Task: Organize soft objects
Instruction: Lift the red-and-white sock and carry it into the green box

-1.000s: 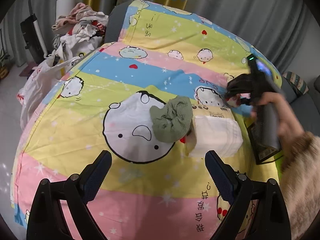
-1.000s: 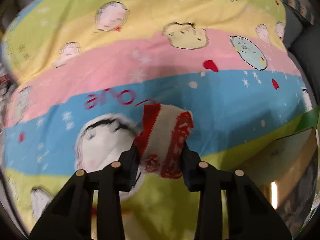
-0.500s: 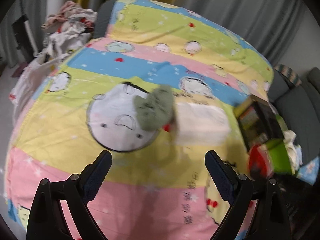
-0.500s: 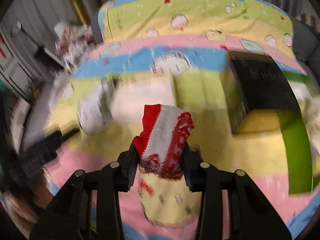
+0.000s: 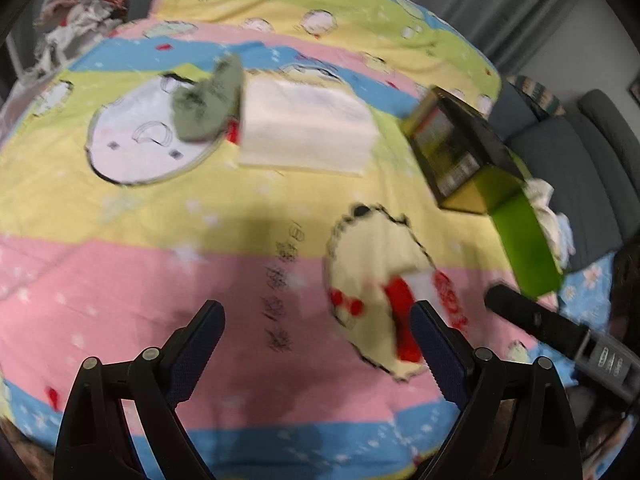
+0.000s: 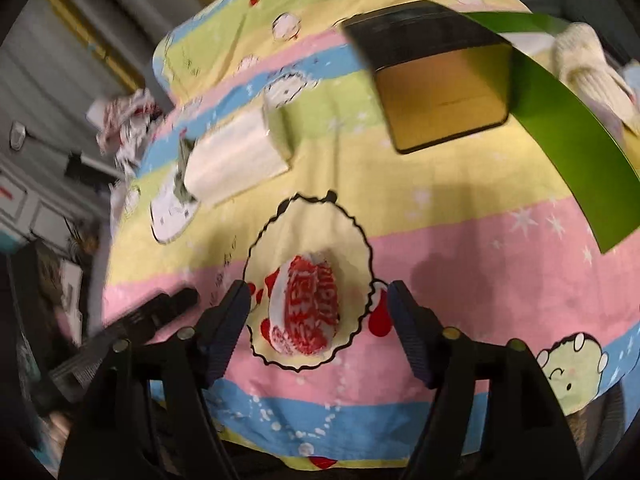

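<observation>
Our right tool [image 6: 320,312] hangs low over the bed [image 6: 480,248], fingers spread, the red-and-white sock [image 6: 306,310] lying loose between them on the sheet. Our left tool [image 5: 316,336] hovers alongside, also spread and empty. Farther off lie a green cloth [image 5: 208,108], white towel [image 5: 304,132] and box [image 6: 436,76].

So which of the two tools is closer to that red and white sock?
Right. The right tool is open with the sock lying on the bed between its fingers. The left tool is open too; the sock sits past its right finger.
</observation>
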Action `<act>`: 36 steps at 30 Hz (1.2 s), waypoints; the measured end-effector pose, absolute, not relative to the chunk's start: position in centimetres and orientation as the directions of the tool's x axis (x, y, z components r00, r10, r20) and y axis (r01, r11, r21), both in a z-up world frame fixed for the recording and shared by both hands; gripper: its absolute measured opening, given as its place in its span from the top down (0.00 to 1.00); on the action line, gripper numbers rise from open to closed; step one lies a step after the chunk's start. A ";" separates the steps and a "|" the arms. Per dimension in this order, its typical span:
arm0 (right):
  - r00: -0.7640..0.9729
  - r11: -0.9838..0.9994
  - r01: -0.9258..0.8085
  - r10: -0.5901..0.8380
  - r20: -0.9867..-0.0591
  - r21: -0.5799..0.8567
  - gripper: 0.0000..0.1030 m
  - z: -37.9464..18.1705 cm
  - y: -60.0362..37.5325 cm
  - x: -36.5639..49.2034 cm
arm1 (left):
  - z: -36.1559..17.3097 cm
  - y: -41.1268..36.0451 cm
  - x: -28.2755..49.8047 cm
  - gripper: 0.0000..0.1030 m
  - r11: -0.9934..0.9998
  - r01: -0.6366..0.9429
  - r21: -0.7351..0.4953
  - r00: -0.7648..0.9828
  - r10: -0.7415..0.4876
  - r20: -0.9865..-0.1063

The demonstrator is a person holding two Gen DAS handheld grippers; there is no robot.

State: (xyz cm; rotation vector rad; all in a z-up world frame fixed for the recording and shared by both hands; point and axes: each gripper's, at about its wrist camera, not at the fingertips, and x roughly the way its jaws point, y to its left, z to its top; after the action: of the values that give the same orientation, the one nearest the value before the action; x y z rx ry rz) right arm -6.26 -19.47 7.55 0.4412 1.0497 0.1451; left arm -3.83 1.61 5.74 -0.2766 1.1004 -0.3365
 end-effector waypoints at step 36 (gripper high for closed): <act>0.800 0.800 0.126 0.268 -0.537 0.586 0.64 16.9 -34.3 -6.4 | 16.5 -20.5 -1.1 0.67 0.592 0.715 -0.372 0.375 -0.774 -0.511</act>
State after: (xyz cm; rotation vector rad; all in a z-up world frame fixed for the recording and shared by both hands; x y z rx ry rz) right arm -6.42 -34.29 16.91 0.6498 0.6501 0.0821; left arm -1.05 -20.47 16.54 -0.0940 0.7060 -0.9541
